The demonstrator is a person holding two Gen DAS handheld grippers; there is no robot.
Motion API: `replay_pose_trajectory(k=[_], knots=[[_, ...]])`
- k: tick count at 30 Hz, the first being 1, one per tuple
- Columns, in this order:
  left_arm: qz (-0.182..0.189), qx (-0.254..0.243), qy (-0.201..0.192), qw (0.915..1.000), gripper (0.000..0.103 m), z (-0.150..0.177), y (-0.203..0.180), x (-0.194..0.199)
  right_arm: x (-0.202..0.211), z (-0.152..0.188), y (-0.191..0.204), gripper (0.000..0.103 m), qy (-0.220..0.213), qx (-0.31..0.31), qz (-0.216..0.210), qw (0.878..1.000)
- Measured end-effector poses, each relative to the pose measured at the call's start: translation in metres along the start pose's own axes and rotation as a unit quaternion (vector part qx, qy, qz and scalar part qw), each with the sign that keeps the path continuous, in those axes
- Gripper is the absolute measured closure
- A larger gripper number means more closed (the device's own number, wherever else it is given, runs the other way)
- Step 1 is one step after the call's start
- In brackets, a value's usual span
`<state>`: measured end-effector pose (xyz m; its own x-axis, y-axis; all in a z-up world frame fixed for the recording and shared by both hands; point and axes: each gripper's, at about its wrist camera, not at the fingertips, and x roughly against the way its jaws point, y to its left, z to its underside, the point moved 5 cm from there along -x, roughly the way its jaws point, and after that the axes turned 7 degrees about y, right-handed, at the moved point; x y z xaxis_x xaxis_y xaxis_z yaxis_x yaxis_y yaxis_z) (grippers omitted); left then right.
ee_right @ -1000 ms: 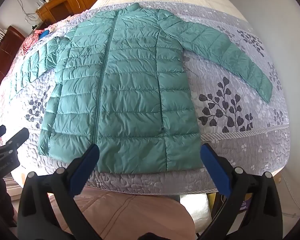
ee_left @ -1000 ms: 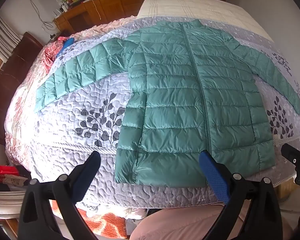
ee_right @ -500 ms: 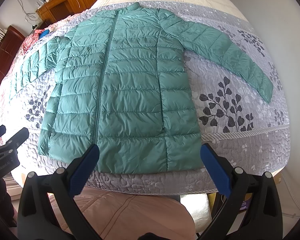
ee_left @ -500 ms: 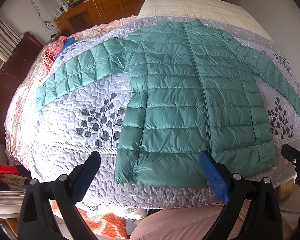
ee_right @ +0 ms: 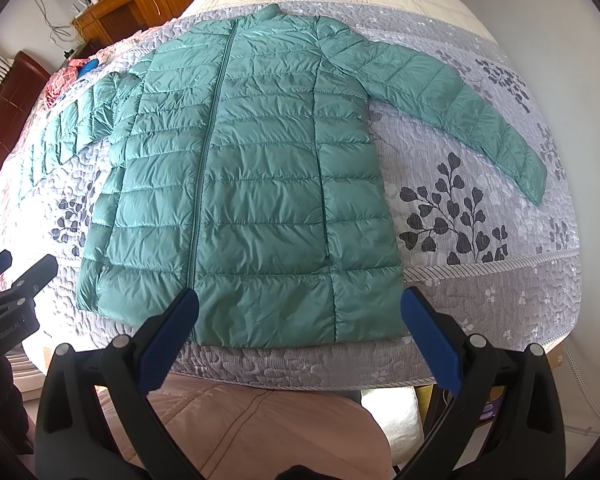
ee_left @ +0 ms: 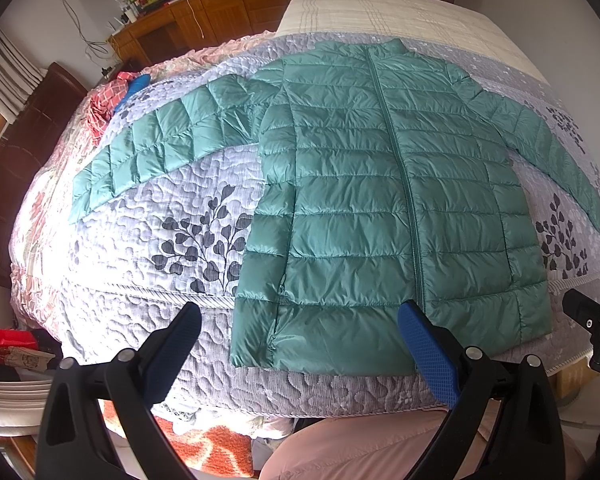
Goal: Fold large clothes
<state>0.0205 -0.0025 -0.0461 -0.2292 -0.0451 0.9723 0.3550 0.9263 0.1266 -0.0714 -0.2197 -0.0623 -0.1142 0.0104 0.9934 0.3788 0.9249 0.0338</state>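
— Grippers: left gripper (ee_left: 300,344) and right gripper (ee_right: 300,328) are held wide apart and empty, unmoved over the past second.

— Beyond, the green jacket (ee_right: 244,184) is seen flat on the quilted bed (ee_right: 480,280), sleeves spread; folding is judged unstarted.

Left claw (ee_left: 300,344) & right claw (ee_right: 300,320) both wide open, empty, held level side by side.
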Motion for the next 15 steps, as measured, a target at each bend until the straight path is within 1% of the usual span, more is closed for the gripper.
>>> replay_pose_trajectory(k=[15], knots=[[-0.001,0.000,-0.001,1.0000,0.005,0.0002,0.0014,-0.0011,-0.0013,-0.0010,0.0002,0.003,0.000,0.000,0.000,1.000]])
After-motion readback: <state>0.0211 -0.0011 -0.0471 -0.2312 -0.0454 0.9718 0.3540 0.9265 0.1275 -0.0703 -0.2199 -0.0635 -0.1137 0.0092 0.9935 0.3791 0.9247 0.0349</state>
